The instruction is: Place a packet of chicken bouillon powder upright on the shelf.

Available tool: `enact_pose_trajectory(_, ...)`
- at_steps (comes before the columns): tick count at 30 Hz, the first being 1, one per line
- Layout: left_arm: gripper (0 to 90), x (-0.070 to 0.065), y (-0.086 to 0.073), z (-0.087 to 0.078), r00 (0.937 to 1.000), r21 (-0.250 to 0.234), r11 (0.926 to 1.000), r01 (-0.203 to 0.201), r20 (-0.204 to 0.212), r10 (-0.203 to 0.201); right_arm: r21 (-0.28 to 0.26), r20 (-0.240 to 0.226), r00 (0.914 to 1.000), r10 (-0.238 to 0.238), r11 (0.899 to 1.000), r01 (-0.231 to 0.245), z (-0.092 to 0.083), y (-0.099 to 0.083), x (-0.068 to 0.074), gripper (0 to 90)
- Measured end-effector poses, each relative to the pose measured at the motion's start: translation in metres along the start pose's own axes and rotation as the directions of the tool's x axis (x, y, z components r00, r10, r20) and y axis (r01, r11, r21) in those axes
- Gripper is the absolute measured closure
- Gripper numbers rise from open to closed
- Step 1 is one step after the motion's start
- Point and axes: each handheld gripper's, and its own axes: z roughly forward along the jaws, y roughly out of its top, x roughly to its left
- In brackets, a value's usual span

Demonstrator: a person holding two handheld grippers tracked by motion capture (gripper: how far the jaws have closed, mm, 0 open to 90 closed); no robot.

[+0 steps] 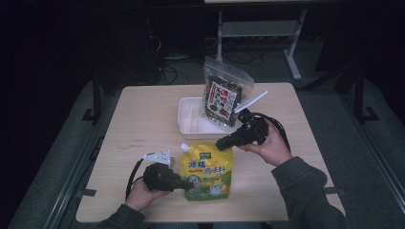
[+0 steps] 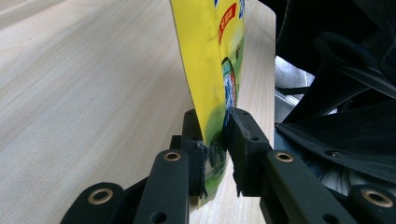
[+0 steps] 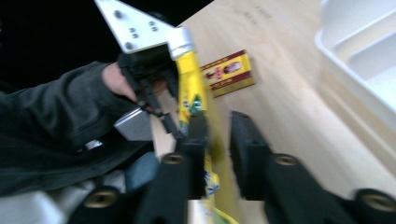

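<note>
Yellow spout pouch (image 1: 206,172) lies on the bench (image 1: 143,119), its lower left edge pinched between the left gripper (image 2: 215,140) fingers, clamped tight on the film. Right gripper (image 1: 223,142) hangs just above the pouch's top edge, fingers (image 3: 247,144) slightly apart, gripping nothing. Likely step: handover or lift toward the white tray (image 1: 187,125) beyond the right fingers. Next: left hand raises it cleanly. Right gripper view is blurred; the small red-and-yellow packet (image 3: 229,72) beyond them is unreadable.
</note>
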Motion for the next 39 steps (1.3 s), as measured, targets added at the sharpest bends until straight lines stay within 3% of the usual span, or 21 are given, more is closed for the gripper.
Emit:
enact_pose_trajectory(2,76.3,0.001,0.000,0.000,1.0000,0.000,1.0000,0.002,0.001,-0.002,0.008,-0.007,1.0000,0.002,1.000,-0.002,0.000,0.001,0.001,88.5)
enact_pose_trajectory(5,72.3,0.001,0.000,0.001,1.0000,-0.006,1.0000,0.002,-0.009,-0.002,-0.009,-0.008,0.9999,0.008,1.000,-0.008,0.000,-0.001,0.001,89.5)
enact_pose_trajectory(8,55.2,0.002,-0.001,0.003,0.9995,-0.006,0.9997,0.023,-0.023,-0.023,-0.018,-0.002,0.9999,0.012,1.000,-0.012,-0.001,-0.004,0.002,89.6)
enact_pose_trajectory(10,49.7,0.004,-0.002,0.006,0.9991,0.006,0.9993,0.037,-0.021,-0.037,-0.034,-0.020,0.9996,0.019,0.999,-0.020,-0.002,-0.007,0.001,89.6)
enact_pose_trajectory(12,52.2,0.005,-0.003,0.009,0.9990,0.021,0.9989,0.042,-0.013,-0.042,-0.040,-0.026,0.9994,0.024,0.999,-0.025,-0.002,-0.008,0.002,89.6)
enact_pose_trajectory(14,62.6,0.004,-0.003,0.010,0.9995,0.024,0.9992,0.031,0.008,-0.031,-0.041,-0.038,0.9991,0.021,0.999,-0.023,-0.003,-0.009,0.003,89.4)
enact_pose_trajectory(19,74.8,0.002,-0.001,0.005,0.9997,0.029,0.9996,0.002,0.024,-0.003,0.022,-0.050,0.9988,0.005,1.000,-0.004,-0.005,-0.005,0.008,84.2)
enact_pose_trajectory(24,76.1,-0.002,0.002,0.005,0.9993,0.028,0.9992,-0.028,0.025,0.027,0.124,-0.028,0.9991,-0.033,0.992,0.036,0.001,0.009,0.018,73.9)
enact_pose_trajectory(29,76.2,-0.004,0.003,0.005,0.9987,0.029,0.9987,-0.041,0.032,0.040,0.188,-0.029,0.9980,-0.056,0.980,0.060,0.013,0.021,0.021,72.9)
enact_pose_trajectory(33,76.3,-0.005,0.003,0.004,0.9983,0.031,0.9982,-0.050,0.032,0.050,0.206,-0.046,0.9976,-0.051,0.977,0.060,0.019,0.025,0.020,78.9)
enact_pose_trajectory(35,76.3,-0.004,0.003,0.003,0.9985,0.024,0.9986,-0.047,0.029,0.047,0.211,-0.046,0.9984,-0.034,0.976,0.043,0.019,0.026,0.020,84.4)
enact_pose_trajectory(39,76.2,-0.003,0.003,0.001,0.9989,0.010,0.9991,-0.041,0.024,0.040,0.225,-0.033,0.9993,-0.018,0.974,0.025,0.017,0.026,0.021,87.2)
